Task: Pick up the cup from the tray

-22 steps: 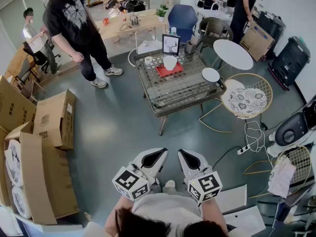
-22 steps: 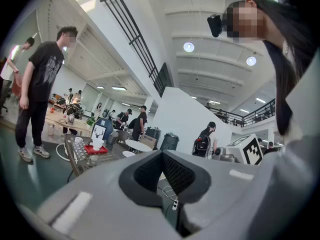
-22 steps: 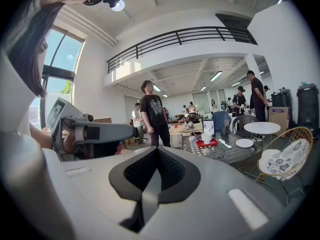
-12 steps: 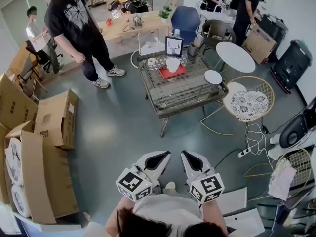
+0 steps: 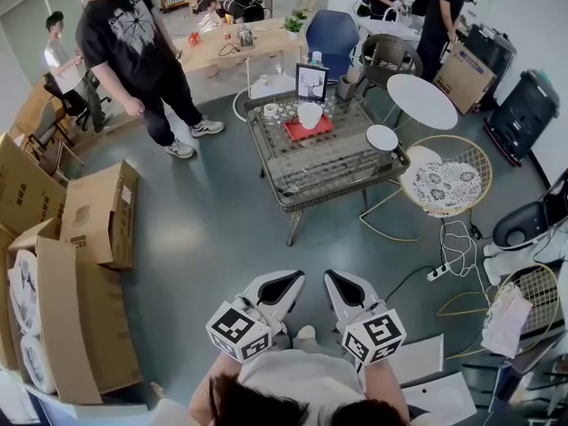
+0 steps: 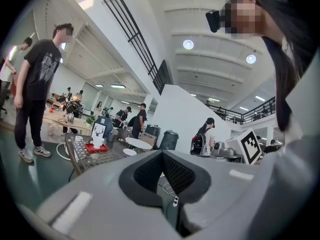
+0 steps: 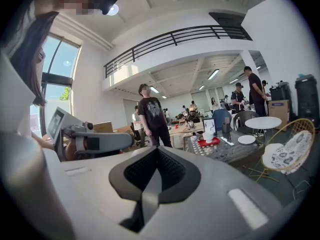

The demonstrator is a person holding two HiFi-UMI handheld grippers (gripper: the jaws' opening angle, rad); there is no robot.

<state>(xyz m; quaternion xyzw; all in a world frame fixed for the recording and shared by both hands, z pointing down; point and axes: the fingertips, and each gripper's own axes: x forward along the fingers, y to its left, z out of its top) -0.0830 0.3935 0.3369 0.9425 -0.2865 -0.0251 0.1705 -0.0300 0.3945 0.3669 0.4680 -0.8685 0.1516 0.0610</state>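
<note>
Holding both tools close to the body, the person stands well back from the low wicker counter [image 5: 333, 162], which sits in the upper middle of the head view. The white cup [image 5: 307, 114] stands upright on the red tray [image 5: 306, 128] near the counter's far end, just in front of a framed deer picture [image 5: 311, 82]. A white plate [image 5: 382, 137] lies towards the counter's right edge.

The left tool [image 5: 286, 280] and the right tool [image 5: 335, 282] sit side by side at the bottom centre of the frame. Each has its jaws together with nothing between them. The left gripper view shows its dark pads meeting at the tip, with the cup [image 6: 98, 141] small at centre left. In the right gripper view the cup [image 7: 208, 135] and tray [image 7: 210, 142] sit small at centre right.

Over the last second very little has changed. The counter has kept almost the same place in the frame, and the tools have shifted only slightly without opening. The person in a black T-shirt [image 5: 124, 34] at upper left has barely moved. I judge from this that the approach has not really begun: the bare floor to the counter still has to be crossed, and one tool must open before it can take the cup. Cardboard boxes [image 5: 98, 211] lie at the left, clear of the straight path.
</note>
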